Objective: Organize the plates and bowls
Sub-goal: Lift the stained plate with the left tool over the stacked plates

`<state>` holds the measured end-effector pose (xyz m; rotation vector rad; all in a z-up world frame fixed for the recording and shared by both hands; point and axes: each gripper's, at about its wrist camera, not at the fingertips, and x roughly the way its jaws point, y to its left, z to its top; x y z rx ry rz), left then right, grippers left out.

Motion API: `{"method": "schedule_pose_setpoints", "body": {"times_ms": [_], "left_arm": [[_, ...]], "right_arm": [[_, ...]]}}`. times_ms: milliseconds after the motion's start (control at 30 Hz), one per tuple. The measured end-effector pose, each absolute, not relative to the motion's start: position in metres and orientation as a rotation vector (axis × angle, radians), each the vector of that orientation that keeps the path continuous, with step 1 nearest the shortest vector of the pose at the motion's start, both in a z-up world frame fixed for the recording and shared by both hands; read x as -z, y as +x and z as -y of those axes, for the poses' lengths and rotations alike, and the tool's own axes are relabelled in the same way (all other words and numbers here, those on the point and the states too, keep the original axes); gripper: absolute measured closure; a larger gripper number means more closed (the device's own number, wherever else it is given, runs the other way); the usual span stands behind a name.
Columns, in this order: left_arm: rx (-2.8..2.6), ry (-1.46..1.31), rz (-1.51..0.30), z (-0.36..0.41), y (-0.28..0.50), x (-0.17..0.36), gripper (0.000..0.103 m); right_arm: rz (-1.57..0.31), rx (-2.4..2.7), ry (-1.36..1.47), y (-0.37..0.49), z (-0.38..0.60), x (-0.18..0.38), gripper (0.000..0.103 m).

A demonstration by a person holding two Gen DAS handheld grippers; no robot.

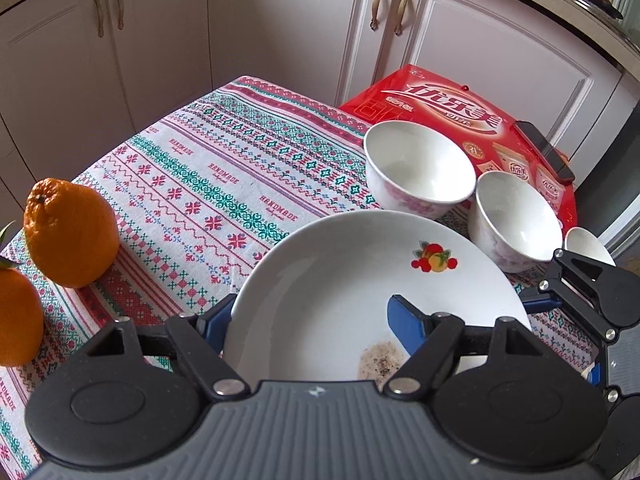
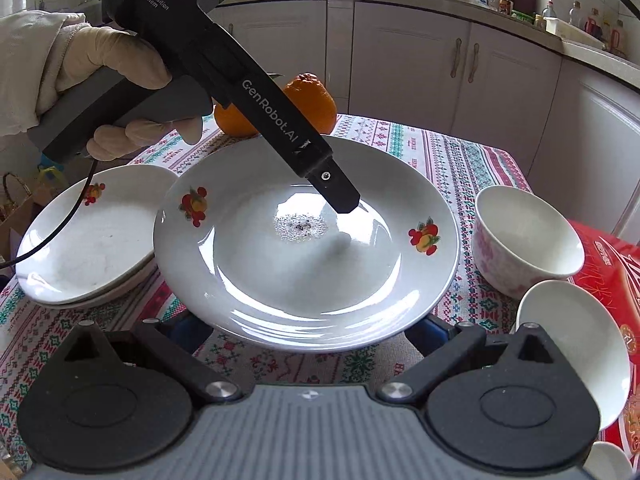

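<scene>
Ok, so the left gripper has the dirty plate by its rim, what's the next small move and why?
Probably carry the plate sideways over the stacked plates beside it, then lower it. The left gripper pinches its rim, the matching fruit-print plates already form a pile there, and the bowls sit grouped on the other side.

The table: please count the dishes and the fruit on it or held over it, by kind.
Plates: 3, one held plate and a stack of two, judging by the rims
Bowls: 3
Oranges: 2
Total: 8
</scene>
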<state>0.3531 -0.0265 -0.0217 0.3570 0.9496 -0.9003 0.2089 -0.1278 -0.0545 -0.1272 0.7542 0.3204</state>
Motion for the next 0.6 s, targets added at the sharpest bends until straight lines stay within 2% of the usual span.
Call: {"method": "schedule_pose_setpoints", "body": {"times_ms": [600], "left_arm": [[0.781, 0.261, -0.915, -0.033, 0.281, 0.0, 0.025]], "right_arm": [[-0.713, -0.444, -0.204, 0.161, 0.099, 0.032, 0.001]]}}
